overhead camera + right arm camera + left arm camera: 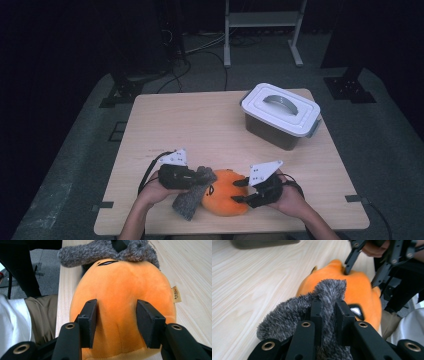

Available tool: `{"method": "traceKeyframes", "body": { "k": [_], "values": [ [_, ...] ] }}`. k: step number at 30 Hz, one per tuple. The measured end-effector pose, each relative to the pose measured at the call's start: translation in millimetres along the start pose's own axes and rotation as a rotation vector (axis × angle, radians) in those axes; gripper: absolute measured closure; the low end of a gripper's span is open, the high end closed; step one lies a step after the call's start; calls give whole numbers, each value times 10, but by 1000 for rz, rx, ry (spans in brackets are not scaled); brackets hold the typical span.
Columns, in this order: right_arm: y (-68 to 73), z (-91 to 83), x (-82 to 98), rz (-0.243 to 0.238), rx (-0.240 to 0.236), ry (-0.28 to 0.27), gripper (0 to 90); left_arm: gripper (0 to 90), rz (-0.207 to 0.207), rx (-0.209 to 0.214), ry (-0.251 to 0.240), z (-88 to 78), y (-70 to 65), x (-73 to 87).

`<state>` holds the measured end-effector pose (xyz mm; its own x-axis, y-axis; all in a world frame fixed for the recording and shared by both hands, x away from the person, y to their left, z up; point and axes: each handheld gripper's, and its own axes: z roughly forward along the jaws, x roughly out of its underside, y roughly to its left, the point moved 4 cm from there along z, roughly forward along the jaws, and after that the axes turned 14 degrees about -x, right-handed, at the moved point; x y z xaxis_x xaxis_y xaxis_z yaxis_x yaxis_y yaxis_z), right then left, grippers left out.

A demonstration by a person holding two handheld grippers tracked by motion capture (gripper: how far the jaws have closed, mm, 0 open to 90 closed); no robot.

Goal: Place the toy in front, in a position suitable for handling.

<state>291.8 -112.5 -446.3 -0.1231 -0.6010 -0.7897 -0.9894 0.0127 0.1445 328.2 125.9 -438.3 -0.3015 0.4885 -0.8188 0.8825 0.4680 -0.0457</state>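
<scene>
An orange plush toy (pixel 226 193) lies at the near edge of the wooden table (pixel 200 125), roughly midway between the person's two hands. A grey knitted cloth, possibly a small hat or sock (pixel 192 197), lies against the toy's left side and partly over it. The left gripper (pixel 329 315) has its jaws closed tight on a fold of this cloth, evidently to lift or draw it over the toy. The right gripper (pixel 116 322) has its jaws spread apart, one pad on each side of the toy's rounded body and touching or nearly touching the fabric; the placement suggests it braces the toy while the cloth is worked. A fabric tag (pixel 176 294) projects from the toy's seam. At the far right of the table, well apart, stands a lidded plastic storage box (pixel 280 115) with a grey handle, lid on.
</scene>
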Motion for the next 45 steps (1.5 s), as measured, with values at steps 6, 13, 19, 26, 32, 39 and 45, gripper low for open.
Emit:
{"method": "traceKeyframes", "body": {
  "k": [6, 13, 19, 26, 32, 39, 45],
  "values": [
    [-20, -17, -8, 30, -12, -42, 427, 787, 14, 20, 3, 19, -30, 4],
    [-155, -171, 49, 108, 22, -115, 326, 787, -16, 33, 5, 15, 9, 43],
    [-229, -159, 120, 168, 5, -112, 295, 787, -2, 30, 13, 12, -11, 17],
    [-301, -170, 210, 245, -28, -100, 273, 786, -5, 35, 3, 12, -16, 16],
    [-251, -123, 119, 214, 8, -66, 462, 787, 24, 29, -12, 3, -73, -67],
    [-116, -125, -67, 129, 45, -83, 587, 786, 77, 43, -62, 5, -233, -231],
    [-130, -130, -51, 128, 46, -76, 606, 786, 83, 25, -29, 29, -217, -203]
  ]
}}
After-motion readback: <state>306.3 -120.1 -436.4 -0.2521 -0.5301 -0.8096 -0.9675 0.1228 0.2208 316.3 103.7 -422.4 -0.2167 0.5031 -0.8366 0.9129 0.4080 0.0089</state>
